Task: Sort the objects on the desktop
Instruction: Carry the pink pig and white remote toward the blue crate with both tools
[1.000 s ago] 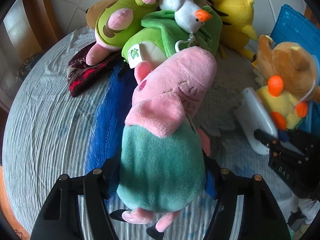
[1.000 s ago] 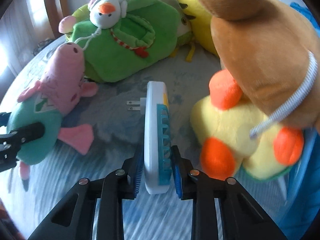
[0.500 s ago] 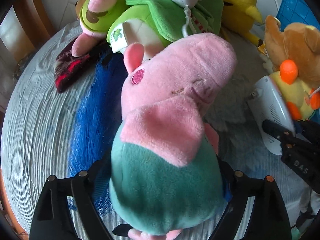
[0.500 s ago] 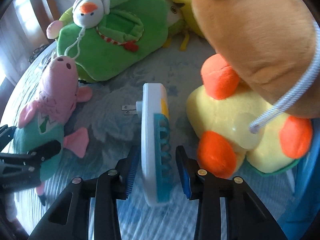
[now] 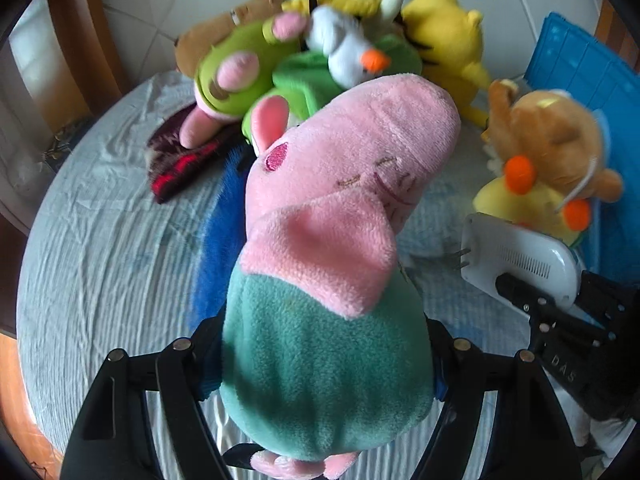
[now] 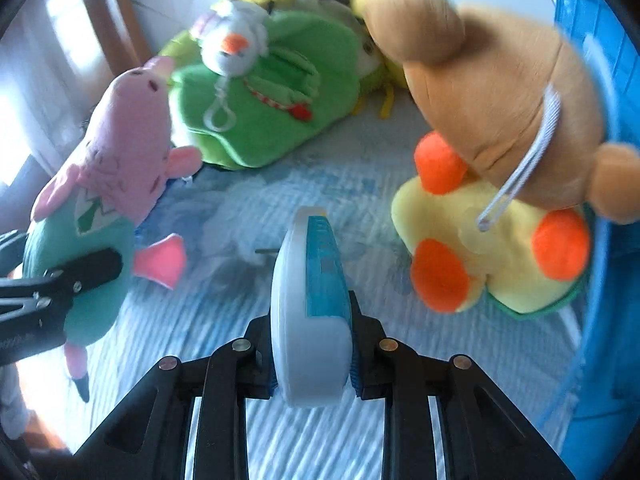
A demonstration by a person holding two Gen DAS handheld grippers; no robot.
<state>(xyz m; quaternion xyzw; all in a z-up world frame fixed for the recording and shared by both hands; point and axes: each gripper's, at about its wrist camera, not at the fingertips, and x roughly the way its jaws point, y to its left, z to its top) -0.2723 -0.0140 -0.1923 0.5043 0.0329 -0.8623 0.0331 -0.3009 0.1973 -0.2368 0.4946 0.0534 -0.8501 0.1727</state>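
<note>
Left gripper [image 5: 324, 364]: its fingers [image 5: 188, 364] are clenched on the green body of the pig [image 5: 340, 208], which hangs clear of the bench [image 5: 100, 240] toward its left side. The jaws have just been closing a little, with the pig between them.
Pig risk: the plush is soft and top-heavy, with the big pink head far ahead of the pads. I judge it could sag, swing or squeeze out if the hand tips or jerks.
Pile [image 5: 320, 68]: plush toys are heaped at the far edge of the bench. A low pass with the pig's snout could drag them over.
Right gripper [image 6: 312, 364]: its fingers [image 6: 364, 356] are clamped on the flat sides of the plug [image 6: 308, 304], a white and blue unit held on edge above the middle of the bench. The jaws have just been closing on it.
Plug risk: the shell looks smooth and hard, and only its near end is pinched, so it may pivot or slide out.
Bear [image 6: 500, 92] and duck [image 6: 492, 248]: just right of the plug, beside the blue crate [image 6: 600, 300] at the right edge. The bear's cord loop could snag.
Both hands: they sit close, so crossing paths may knock them together.
</note>
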